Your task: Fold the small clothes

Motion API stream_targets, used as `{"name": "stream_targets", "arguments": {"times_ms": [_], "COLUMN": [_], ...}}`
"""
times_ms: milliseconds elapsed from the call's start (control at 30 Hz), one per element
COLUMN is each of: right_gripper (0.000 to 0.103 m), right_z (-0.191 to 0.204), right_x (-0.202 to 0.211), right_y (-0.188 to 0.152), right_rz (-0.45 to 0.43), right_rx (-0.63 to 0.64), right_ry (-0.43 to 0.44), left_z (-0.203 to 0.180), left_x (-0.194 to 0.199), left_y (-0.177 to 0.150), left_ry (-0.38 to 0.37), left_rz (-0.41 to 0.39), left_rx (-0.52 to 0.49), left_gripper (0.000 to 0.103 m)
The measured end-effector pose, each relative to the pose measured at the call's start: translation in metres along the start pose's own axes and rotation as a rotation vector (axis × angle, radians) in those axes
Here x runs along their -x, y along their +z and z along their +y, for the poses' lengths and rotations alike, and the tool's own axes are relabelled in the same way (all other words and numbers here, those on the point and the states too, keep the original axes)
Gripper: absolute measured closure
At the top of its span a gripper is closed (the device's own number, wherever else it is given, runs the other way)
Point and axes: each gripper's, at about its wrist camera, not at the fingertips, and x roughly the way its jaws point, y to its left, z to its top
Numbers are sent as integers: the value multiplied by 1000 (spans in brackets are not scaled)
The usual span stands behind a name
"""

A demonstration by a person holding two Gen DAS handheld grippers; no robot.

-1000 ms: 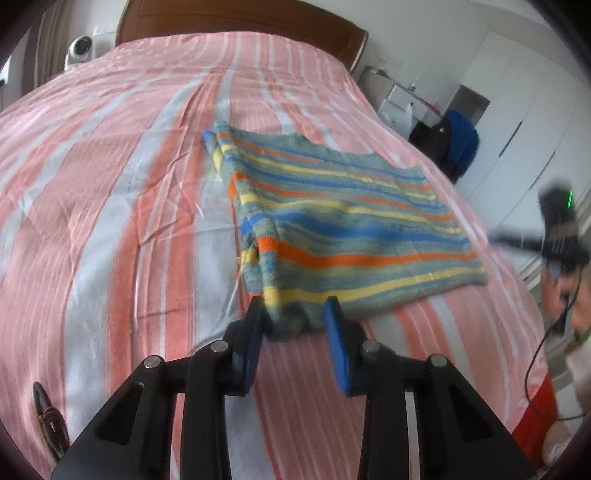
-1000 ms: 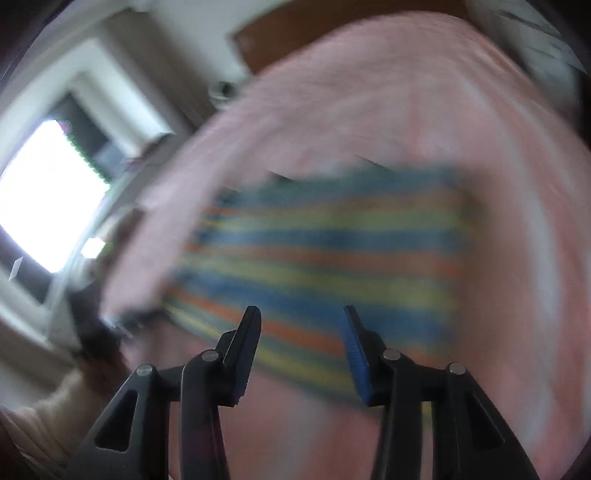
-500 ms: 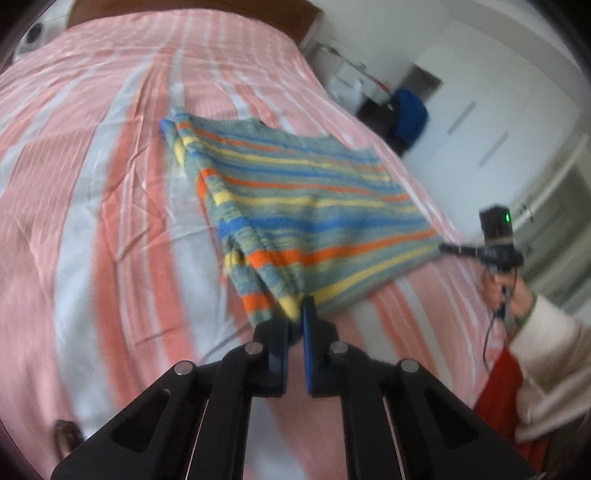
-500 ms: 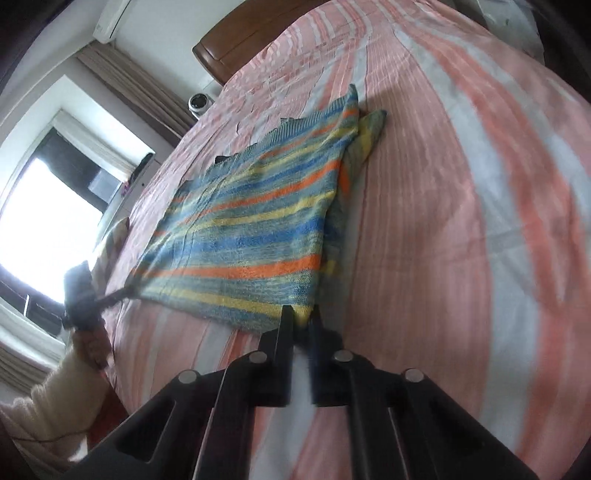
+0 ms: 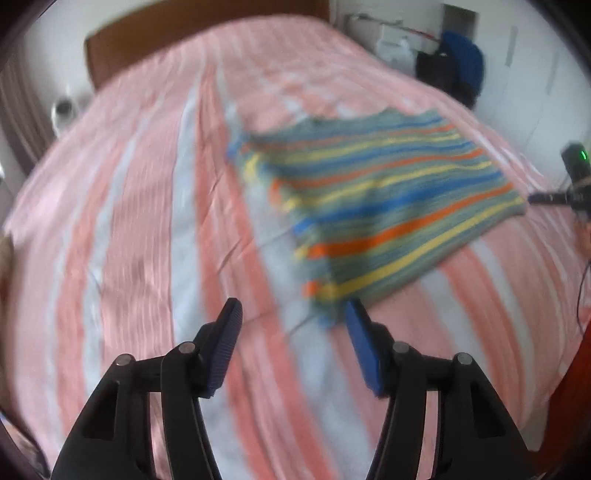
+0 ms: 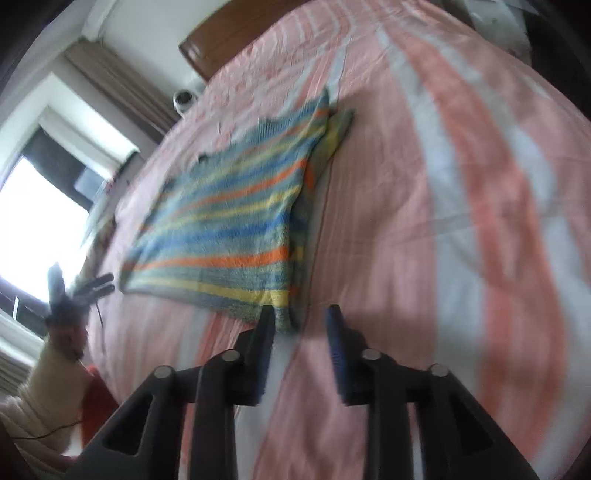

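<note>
Left wrist view gives me the pink-and-white striped bedsheet (image 5: 140, 229) with the knitted garment in blue, orange, yellow and grey-green stripes (image 5: 388, 206) lying flat on it, folded into a rough rectangle, blurred. My left gripper (image 5: 291, 325) is opening, nothing between its pads, the garment's near corner just ahead. My right gripper (image 6: 301, 321) is opening too, empty, at the garment's other near corner (image 6: 284, 317).

Bedroom, home: my view takes in bed (image 5: 140, 206) under pink-striped sheet, wooden headboard (image 6: 236, 35) at its far end, curtained window (image 6: 40, 206) beside it
</note>
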Motion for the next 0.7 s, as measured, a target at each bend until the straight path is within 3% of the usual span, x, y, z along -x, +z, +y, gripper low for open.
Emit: {"name": "stream_targets", "arguments": {"times_ms": [100,233,400,467,567,600,633,700], "right_gripper": [62,62,62,62,61,61,61,61], "right_z": [-13,-24,-33,-36,-44,-48,-50,-53], "right_x": [16,17,5,-5,-25,-36,-45,-69], "right_y": [12,37,63,77,102,114,121,138], "right_rz": [-41,-70,-55,-35,5,19,29,49], "right_rx": [-25,-58,-83,-91,-129,-153,-168,-191], "right_ry": [13,47,96,126,183,216,231,235], "left_z": [-64,-168,-262,-281,-303,-303,-300,-294], "left_x": [4,-31,-102,-120,-136,-137,-136,-137], "left_y": [22,54,90,97,96,96,97,99], "left_ry": [-40,-99,-235,-246,-187,-180,-171,-138], "left_rz": [-62,-111,-85,-73,-70,-71,-74,-76], "left_rx": [-92,-247,-275,-299,-370,-368,-354,-317], "left_gripper": [41,41,41,40,31,38,61,87]}}
